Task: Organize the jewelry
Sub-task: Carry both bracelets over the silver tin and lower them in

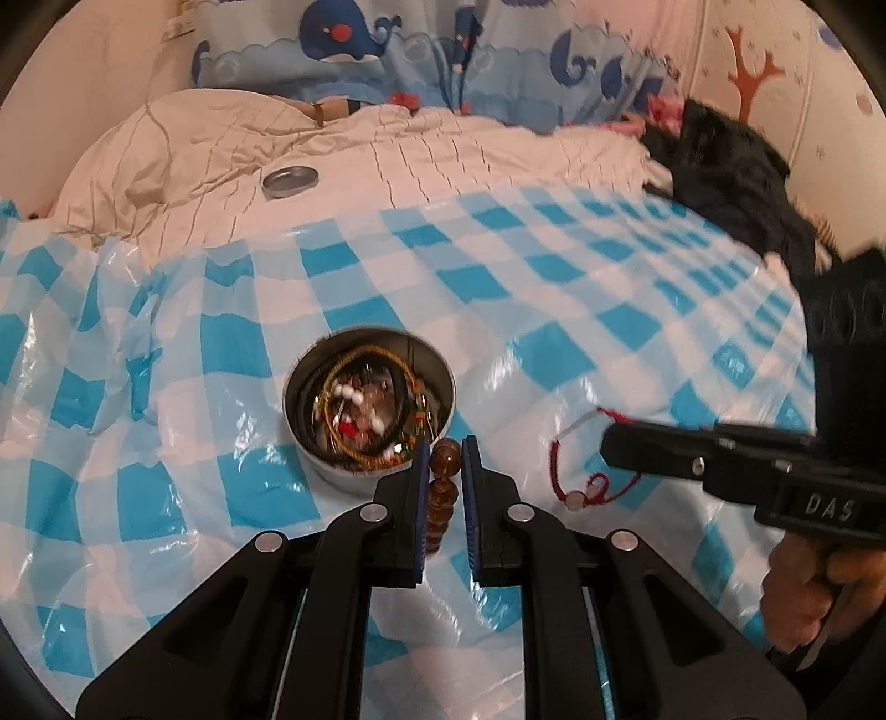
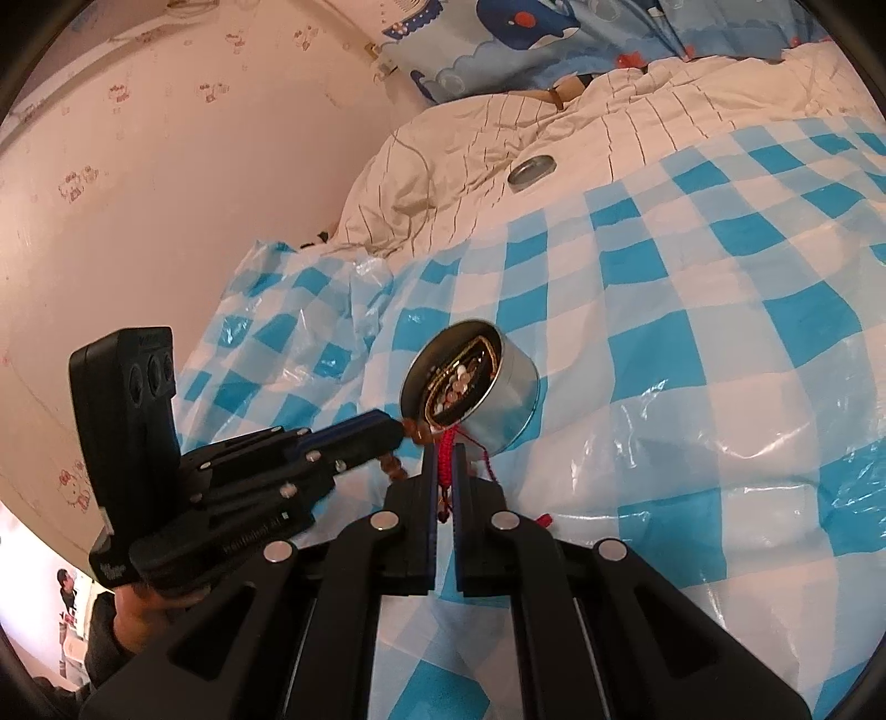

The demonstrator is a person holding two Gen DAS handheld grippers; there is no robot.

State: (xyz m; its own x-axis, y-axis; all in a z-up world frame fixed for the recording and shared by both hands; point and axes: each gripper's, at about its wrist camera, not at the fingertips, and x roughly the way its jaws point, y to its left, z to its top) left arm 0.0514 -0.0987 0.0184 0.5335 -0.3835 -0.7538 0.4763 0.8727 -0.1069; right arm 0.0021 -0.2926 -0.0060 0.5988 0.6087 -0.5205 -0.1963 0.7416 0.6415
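A round metal tin (image 1: 332,465) holding several tangled bracelets and beads sits on the blue-and-white checked plastic sheet (image 1: 554,310). My left gripper (image 1: 446,443) is shut on an amber bead bracelet (image 1: 446,459), just right of the tin's near rim; the beads hang down between the fingers. My right gripper (image 1: 606,443) comes in from the right, shut on a red cord bracelet (image 1: 559,471) that dangles below it. In the right wrist view the right gripper (image 2: 443,451) pinches the red cord (image 2: 444,448) close to the tin (image 2: 515,399), with the left gripper (image 2: 400,429) and its amber beads (image 2: 412,429) beside it.
The tin's lid (image 1: 290,180) lies further back on a cream striped quilt (image 1: 221,144). A dark garment (image 1: 731,166) is at the right back. Whale-print bedding (image 1: 387,50) and a pink wall (image 2: 166,194) bound the bed. A hand (image 1: 803,592) holds the right gripper.
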